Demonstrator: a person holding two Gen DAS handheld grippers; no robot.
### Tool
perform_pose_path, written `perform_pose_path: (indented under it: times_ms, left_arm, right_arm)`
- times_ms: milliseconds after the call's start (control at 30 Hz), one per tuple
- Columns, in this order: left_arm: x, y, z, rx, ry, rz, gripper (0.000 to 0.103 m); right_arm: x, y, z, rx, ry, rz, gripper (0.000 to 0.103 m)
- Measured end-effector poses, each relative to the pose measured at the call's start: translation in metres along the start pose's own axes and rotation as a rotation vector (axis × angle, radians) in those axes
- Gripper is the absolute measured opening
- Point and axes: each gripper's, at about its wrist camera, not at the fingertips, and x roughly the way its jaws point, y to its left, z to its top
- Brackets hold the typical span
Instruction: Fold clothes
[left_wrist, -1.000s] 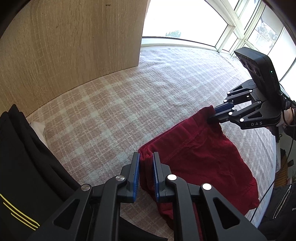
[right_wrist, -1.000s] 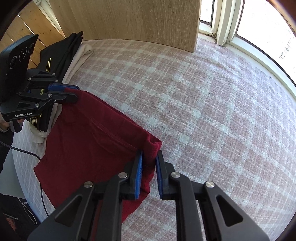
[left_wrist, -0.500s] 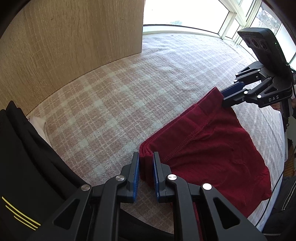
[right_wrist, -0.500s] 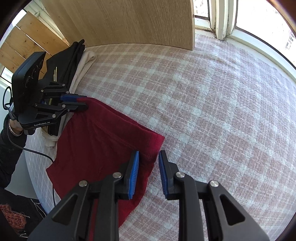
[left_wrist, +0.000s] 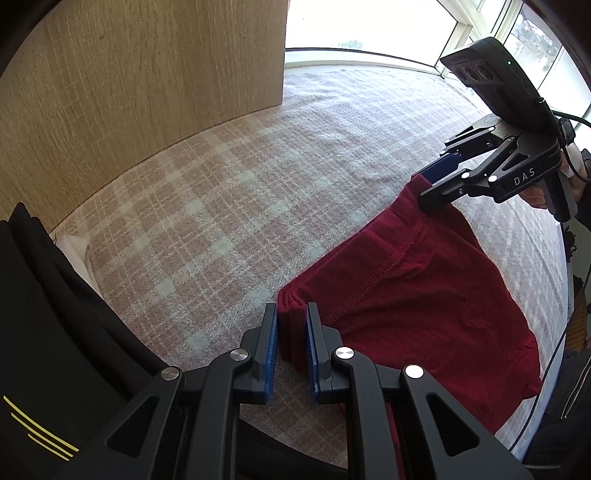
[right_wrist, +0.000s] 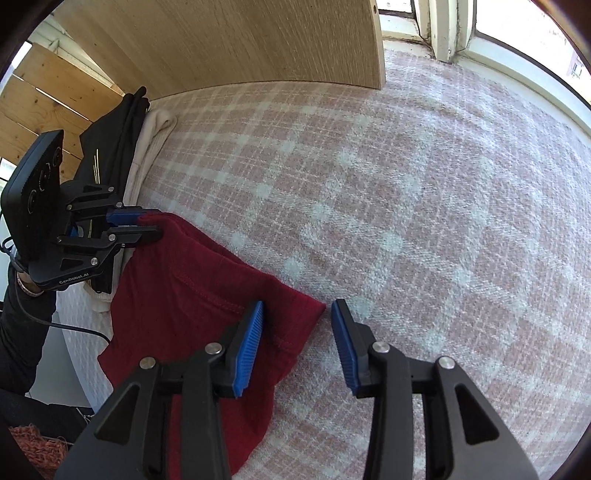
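Note:
A dark red garment (left_wrist: 424, 295) lies spread on the pink-and-white plaid blanket (left_wrist: 229, 206). My left gripper (left_wrist: 291, 332) is shut on its bunched near corner; in the right wrist view that left gripper (right_wrist: 147, 225) pinches the garment's (right_wrist: 177, 302) far corner. My right gripper (right_wrist: 297, 328) has its jaws opening. The other corner lies between the blue pads and neither presses on it. In the left wrist view the right gripper (left_wrist: 424, 184) sits at that corner with a gap between its fingers.
A wooden panel (right_wrist: 221, 44) stands at the back. A black garment with yellow stripes (left_wrist: 44, 350) and a cream one (right_wrist: 151, 140) are piled at the left. Windows (left_wrist: 369, 22) line the far side. The blanket's edge drops off behind the red garment.
The right jaws spread apart and let go of the garment's corner, which now rests on the blanket. The garment got stretched flatter between the two grippers. The left grip is unchanged.

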Motion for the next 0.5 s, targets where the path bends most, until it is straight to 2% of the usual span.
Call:
perform_pose_path:
  times_ms: [167, 233, 267, 367, 500]
  left_arm:
    - [0.0, 0.001, 0.0, -0.003, -0.002, -0.004, 0.014]
    - [0.0, 0.001, 0.0, -0.004, -0.003, -0.004, 0.014]
    - [0.0, 0.001, 0.001, -0.004, -0.004, -0.004, 0.014]
    - [-0.001, -0.001, 0.001, 0.002, -0.009, -0.002, 0.014]
    - [-0.01, -0.001, 0.001, 0.001, -0.042, -0.003, 0.012]
  right_arm:
    - [0.0, -0.001, 0.0, 0.04, 0.011, 0.033, 0.039]
    - [-0.001, 0.0, -0.001, 0.044, 0.009, 0.034, 0.029]
    - [-0.003, 0.001, -0.003, 0.036, -0.003, 0.029, 0.021]
    - [-0.013, 0.003, -0.014, -0.002, -0.028, 0.006, 0.013]
    - [-0.033, 0.004, -0.022, -0.049, -0.085, -0.008, 0.011]
